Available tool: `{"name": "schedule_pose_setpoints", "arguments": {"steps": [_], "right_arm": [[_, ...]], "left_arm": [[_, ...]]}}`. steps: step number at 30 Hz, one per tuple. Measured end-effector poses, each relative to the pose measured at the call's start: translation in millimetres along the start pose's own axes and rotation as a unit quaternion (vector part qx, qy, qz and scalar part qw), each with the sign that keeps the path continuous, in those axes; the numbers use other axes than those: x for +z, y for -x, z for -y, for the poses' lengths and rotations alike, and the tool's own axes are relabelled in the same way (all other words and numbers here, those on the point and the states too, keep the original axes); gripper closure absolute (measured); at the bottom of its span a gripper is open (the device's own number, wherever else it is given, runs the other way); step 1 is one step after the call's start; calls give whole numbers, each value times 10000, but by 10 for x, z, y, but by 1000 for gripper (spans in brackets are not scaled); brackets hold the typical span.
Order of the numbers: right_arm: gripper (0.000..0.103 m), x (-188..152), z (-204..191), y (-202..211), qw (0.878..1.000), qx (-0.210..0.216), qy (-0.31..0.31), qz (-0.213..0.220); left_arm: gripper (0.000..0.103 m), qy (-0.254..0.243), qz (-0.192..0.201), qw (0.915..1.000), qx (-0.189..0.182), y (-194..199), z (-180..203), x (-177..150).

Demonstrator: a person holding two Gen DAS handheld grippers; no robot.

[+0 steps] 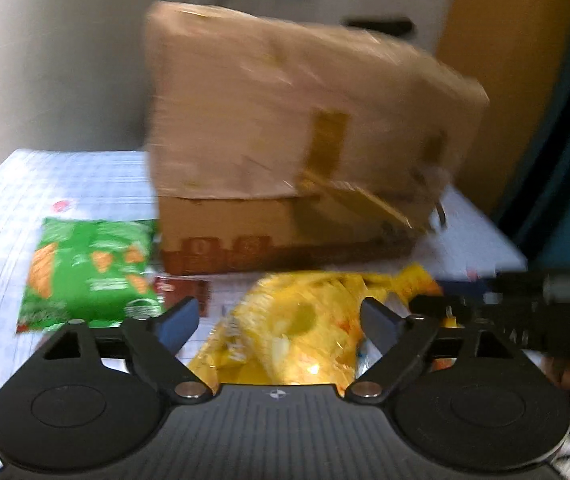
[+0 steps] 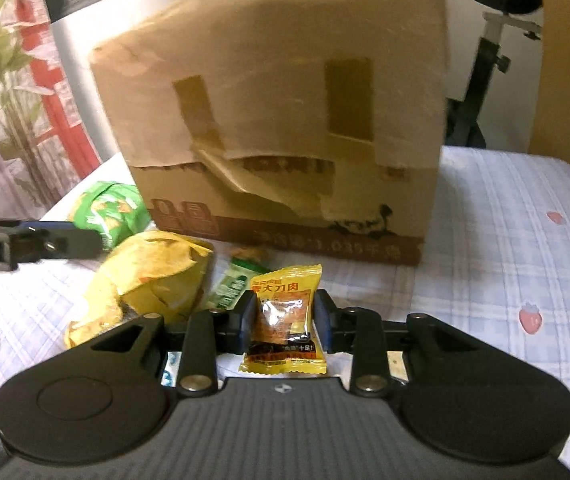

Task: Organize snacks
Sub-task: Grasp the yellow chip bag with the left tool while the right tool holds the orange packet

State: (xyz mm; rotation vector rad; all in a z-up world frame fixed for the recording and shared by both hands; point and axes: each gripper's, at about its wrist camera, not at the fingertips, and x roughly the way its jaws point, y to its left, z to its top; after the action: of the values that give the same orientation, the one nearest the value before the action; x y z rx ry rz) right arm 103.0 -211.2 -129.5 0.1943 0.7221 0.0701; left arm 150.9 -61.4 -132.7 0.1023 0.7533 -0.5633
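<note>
My left gripper (image 1: 279, 316) is open above a crumpled yellow chip bag (image 1: 293, 332); the view is blurred. A green snack bag (image 1: 89, 272) lies to its left and a small brown packet (image 1: 183, 288) lies between them. My right gripper (image 2: 285, 320) is shut on a small yellow-orange snack packet (image 2: 285, 316), held just above the table. In the right wrist view the yellow chip bag (image 2: 153, 280), the green bag (image 2: 109, 208) and a small green packet (image 2: 231, 284) lie to the left. The left gripper (image 2: 45, 242) shows there at the left edge.
A large cardboard box (image 2: 277, 112) stands behind the snacks, flap raised; it also shows in the left wrist view (image 1: 293, 128). The table wears a blue checked cloth with strawberries (image 2: 505, 240). A plant (image 2: 1, 80) and a black stand (image 2: 485, 64) are behind.
</note>
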Motion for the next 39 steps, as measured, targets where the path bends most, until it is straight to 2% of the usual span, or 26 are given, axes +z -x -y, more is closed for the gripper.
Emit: {"name": "schedule_pose_setpoints", "arguments": {"steps": [3,6,9,14,17,20,26,29,31,33,39], "right_arm": [[70,3,-11,2,10000,32,-20,10],[70,-21,31,9,9999,3,-119,-1],[70,-36,87,8,9997,-31,-220,-33],[70,-40,134,39,9997,-69,-253,16],[70,-32,142,27,9995,-82,-290,26],[70,-39,144,28,9996,-61,-291,27],[70,-51,162,37,9995,-48,-301,-5],[70,-48,175,47,9995,-57,-323,-4],[70,-52,185,52,9994,-63,-341,-13],[70,-61,193,66,9993,-69,-357,-14],[70,-42,162,140,9994,6,-347,56]], "left_arm": [[11,-774,-53,9965,304,-59,210,-56],[10,-1150,-30,9927,364,-89,337,-106],[10,-1326,59,9899,490,-97,421,-128],[10,-1444,133,9886,413,-64,472,-112],[10,-1638,30,9837,736,-152,519,-122],[10,-1619,-50,9818,993,-264,492,-122],[11,-1698,-407,9789,1066,-542,416,-172],[16,-1696,-522,9785,1047,-630,373,-209],[19,-1583,-442,9818,951,-605,331,-208],[28,-1369,-367,9876,674,-513,281,-192],[33,-1032,-19,9937,435,-149,171,-171]]}}
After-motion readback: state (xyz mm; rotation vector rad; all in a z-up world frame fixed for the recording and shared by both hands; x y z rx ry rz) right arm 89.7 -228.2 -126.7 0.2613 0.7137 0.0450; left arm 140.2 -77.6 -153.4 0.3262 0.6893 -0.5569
